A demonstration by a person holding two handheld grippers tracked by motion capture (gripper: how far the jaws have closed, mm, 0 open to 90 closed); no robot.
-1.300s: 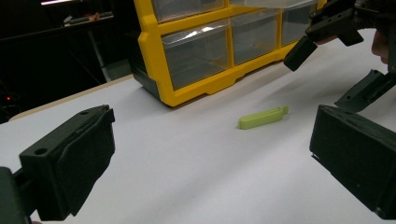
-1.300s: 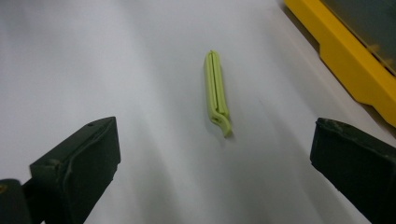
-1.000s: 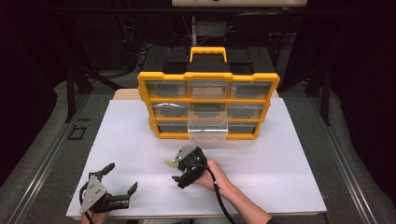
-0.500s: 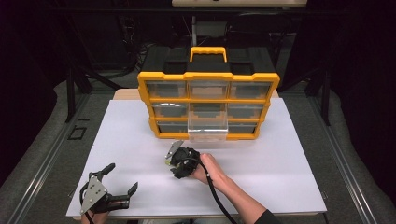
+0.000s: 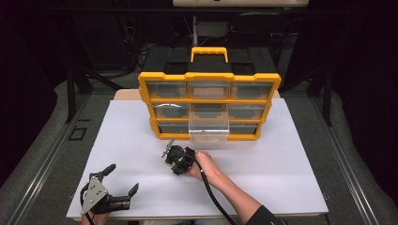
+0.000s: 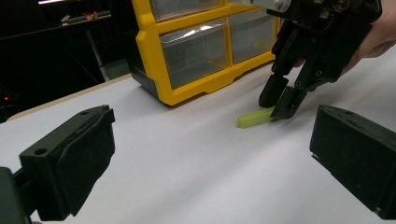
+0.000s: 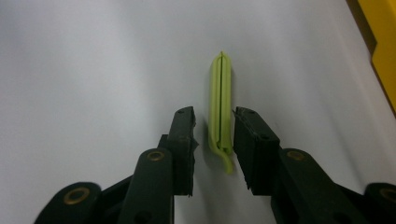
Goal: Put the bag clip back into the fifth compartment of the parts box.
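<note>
The right gripper [image 7: 214, 135] is seen with jaws narrowly parted around a pale green clip [image 7: 221, 105] at frame centre, one jaw touching, nothing gripped. The left gripper [image 5: 114, 183] is held wide open and empty at lower left, near the white board's [image 5: 291, 159] front edge. Bare board is left between the clip and the yellow organizer [image 5: 209, 105].

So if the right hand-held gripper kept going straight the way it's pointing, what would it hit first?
Probably the green clip: it already lies between the open jaws of the right hand-held gripper, with the white table right under it.
</note>
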